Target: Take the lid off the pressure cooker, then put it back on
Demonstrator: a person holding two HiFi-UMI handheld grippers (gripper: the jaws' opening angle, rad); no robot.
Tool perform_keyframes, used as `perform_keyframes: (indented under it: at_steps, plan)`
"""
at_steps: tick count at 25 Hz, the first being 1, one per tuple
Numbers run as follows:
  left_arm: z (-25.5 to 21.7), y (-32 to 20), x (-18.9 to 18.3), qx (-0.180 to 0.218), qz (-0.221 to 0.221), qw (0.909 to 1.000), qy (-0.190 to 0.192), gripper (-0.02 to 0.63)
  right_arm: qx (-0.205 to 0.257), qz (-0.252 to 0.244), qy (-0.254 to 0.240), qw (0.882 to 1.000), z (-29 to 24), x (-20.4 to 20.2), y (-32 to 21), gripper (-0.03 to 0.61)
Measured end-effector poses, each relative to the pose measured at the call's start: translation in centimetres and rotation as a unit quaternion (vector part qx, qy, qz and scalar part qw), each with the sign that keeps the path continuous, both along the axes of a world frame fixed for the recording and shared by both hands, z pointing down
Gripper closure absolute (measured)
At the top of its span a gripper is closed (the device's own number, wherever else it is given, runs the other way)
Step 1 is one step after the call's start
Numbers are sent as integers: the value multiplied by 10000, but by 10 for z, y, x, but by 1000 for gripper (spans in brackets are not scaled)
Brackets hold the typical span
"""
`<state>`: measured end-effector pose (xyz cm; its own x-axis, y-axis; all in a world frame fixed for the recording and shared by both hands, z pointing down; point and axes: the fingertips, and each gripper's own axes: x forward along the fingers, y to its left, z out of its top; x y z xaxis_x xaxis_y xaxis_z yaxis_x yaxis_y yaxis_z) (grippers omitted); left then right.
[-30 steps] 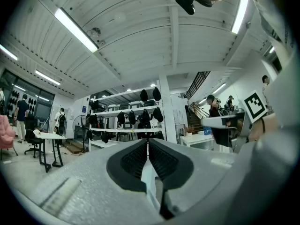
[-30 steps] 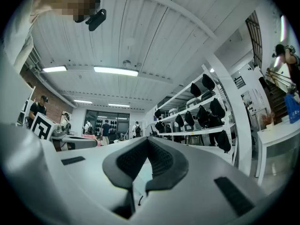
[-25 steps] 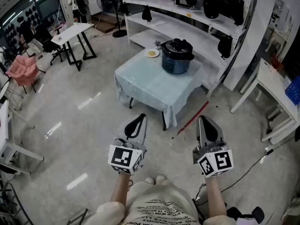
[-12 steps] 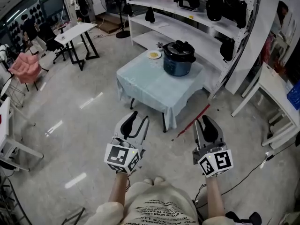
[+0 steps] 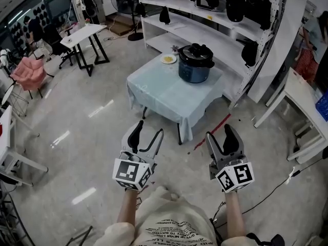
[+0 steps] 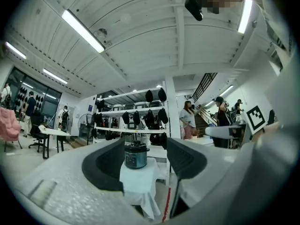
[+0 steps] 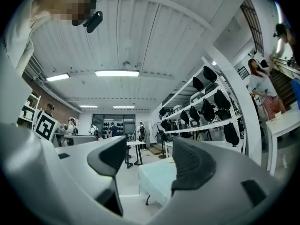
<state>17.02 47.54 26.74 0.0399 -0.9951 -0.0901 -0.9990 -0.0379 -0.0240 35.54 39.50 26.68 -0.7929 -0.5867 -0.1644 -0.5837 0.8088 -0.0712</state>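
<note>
A dark blue pressure cooker (image 5: pixel 195 63) with its black lid (image 5: pixel 196 51) on stands at the far corner of a small table draped in a pale cloth (image 5: pixel 164 97). Both grippers hang far short of that table, over the floor. My left gripper (image 5: pixel 146 131) is opening, with nothing between its jaws. My right gripper (image 5: pixel 224 136) is opening too, also empty. In the left gripper view the pressure cooker (image 6: pixel 136 156) shows small and far off in the gap of the left gripper (image 6: pixel 145 161). In the right gripper view the right gripper (image 7: pixel 147 161) frames the table's cloth (image 7: pixel 157 179).
A small plate of food (image 5: pixel 167 59) lies on the table beside the cooker. White shelving (image 5: pixel 215 19) with dark appliances runs behind it. A red line (image 5: pixel 210 130) marks the floor near the table. Folding tables (image 5: pixel 82 35), a pink chair (image 5: pixel 28 73) and people stand at the left.
Both grippers went from shut to open, the left a little before the right. The hands stayed about where they were.
</note>
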Motion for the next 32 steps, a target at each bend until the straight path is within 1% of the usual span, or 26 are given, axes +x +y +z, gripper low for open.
perform_keyframes:
  at_steps: [8, 13, 19, 22, 32]
  plan:
    - [5, -20, -10, -125, -93, 9998, -93, 348, -201, -56, -9, 9998, 12, -4, -24, 290]
    - [11, -42, -20, -193, -25, 9998, -107, 348, -267, -37, 40, 9996, 18, -14, -44, 290]
    - [18, -92, -44, -231, 167, 9996, -90, 348, -293, 47, 115, 9995, 24, -42, -82, 290]
    - [23, -124, -63, -250, 321, 9991, -78, 348, -352, 166, 136, 9992, 30, -61, -110, 290]
    - [24, -234, -150, -409, 838, 9956, -18, 348, -455, 718, 223, 9961, 27, -147, -204, 288]
